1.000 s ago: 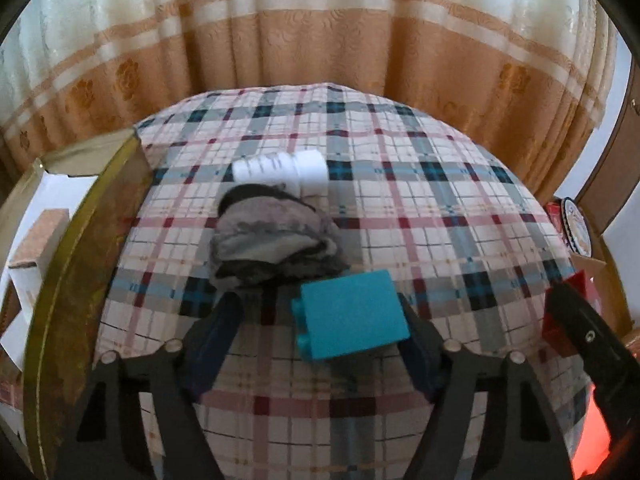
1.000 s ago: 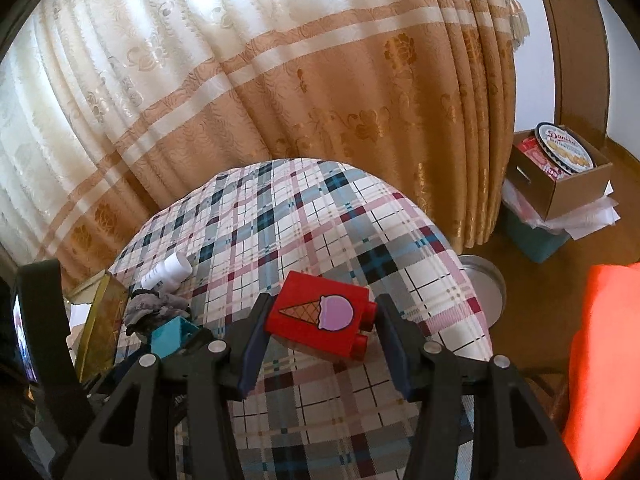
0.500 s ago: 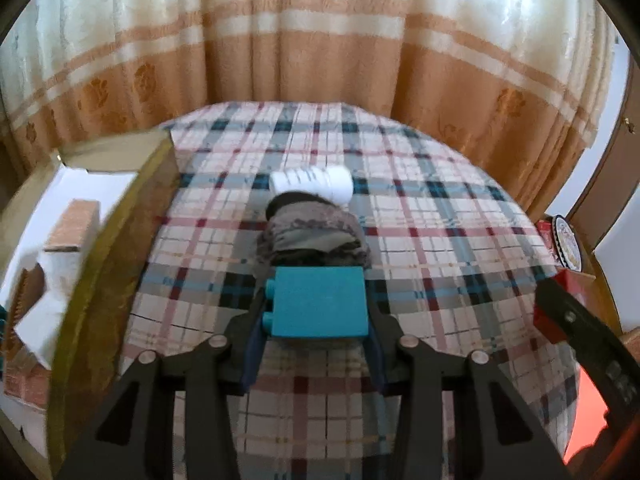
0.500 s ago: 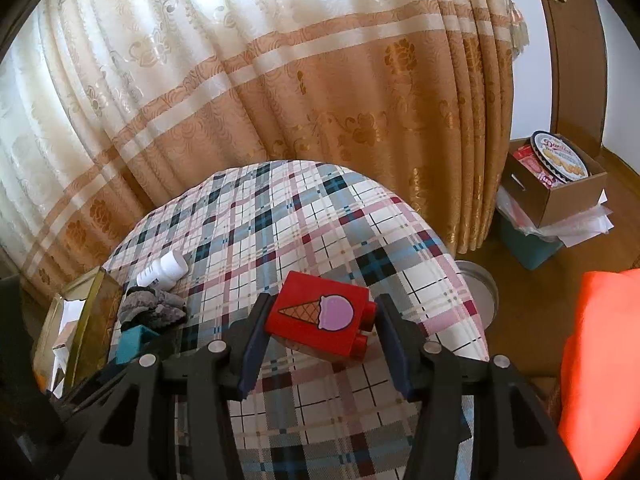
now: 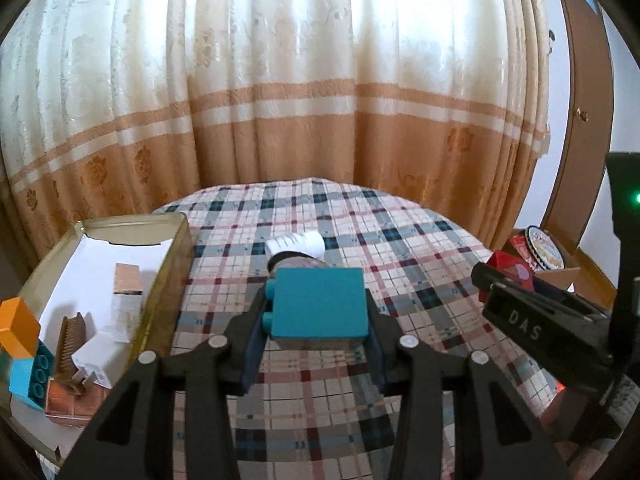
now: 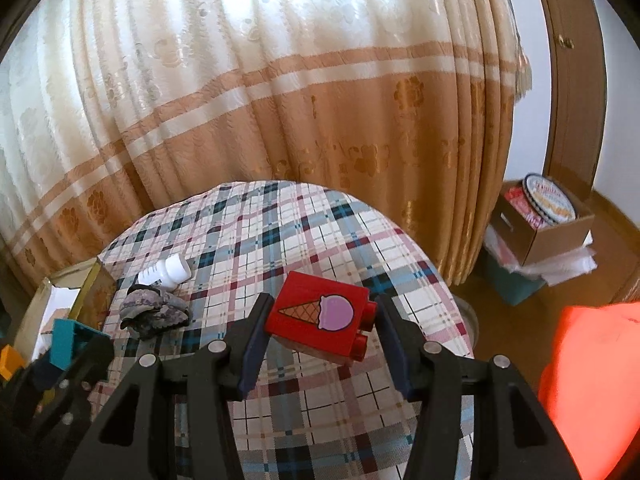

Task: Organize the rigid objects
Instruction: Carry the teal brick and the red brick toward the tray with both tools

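Note:
My left gripper [image 5: 316, 332] is shut on a teal toy brick [image 5: 320, 302] and holds it above the plaid table [image 5: 400, 248], to the right of a gold tin box [image 5: 172, 272]. The box holds an orange block [image 5: 18, 330], a teal block [image 5: 30, 376], a comb and small cartons. My right gripper [image 6: 322, 340] is shut on a red brick with an ice-cream picture [image 6: 324, 314], above the table's right part. The red brick also shows in the left wrist view [image 5: 512, 270]. A white bottle [image 6: 166, 272] lies by a grey cloth bundle [image 6: 154, 312].
A curtain [image 5: 280, 100] hangs behind the round table. A cardboard box with a biscuit tin [image 6: 548, 216] stands on the floor at right, beside a wooden door [image 6: 572, 80]. An orange-red object [image 6: 592, 380] is at the lower right.
My left gripper has lifted the teal brick and swung left toward the gold tin box, which now shows its contents. The right gripper holds the red brick and has risen slightly.

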